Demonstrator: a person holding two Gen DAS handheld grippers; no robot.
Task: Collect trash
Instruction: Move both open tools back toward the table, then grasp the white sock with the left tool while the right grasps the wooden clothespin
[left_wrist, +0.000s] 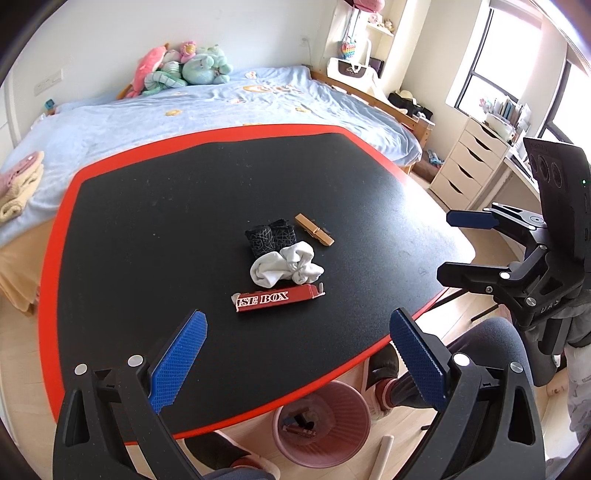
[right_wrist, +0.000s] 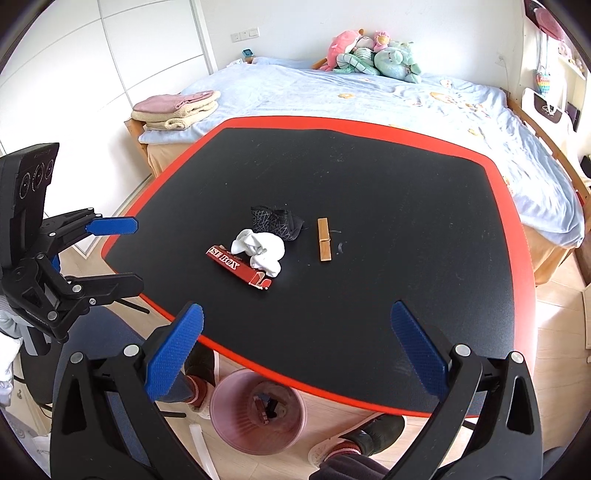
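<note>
On the black table with a red rim (left_wrist: 59, 236) (right_wrist: 524, 280) lie a flattened red box (left_wrist: 275, 298) (right_wrist: 236, 266), a crumpled white cloth (left_wrist: 286, 267) (right_wrist: 262, 251), a black patterned sock (left_wrist: 270, 236) (right_wrist: 275, 221) and a wooden clothespin (left_wrist: 314, 229) (right_wrist: 324, 239). A pink trash bin (left_wrist: 321, 421) (right_wrist: 258, 411) stands on the floor under the near edge, with scraps inside. My left gripper (left_wrist: 295, 365) (right_wrist: 110, 254) is open and empty above the near edge. My right gripper (right_wrist: 297, 354) (left_wrist: 461, 245) is open and empty too.
A bed with a blue sheet (left_wrist: 207, 107) (right_wrist: 369, 96) and stuffed toys (left_wrist: 181, 66) stands behind the table. Folded towels (right_wrist: 177, 109) lie on its corner. A white drawer unit (left_wrist: 469, 162) is at the right. The person's feet (right_wrist: 369, 435) are by the bin.
</note>
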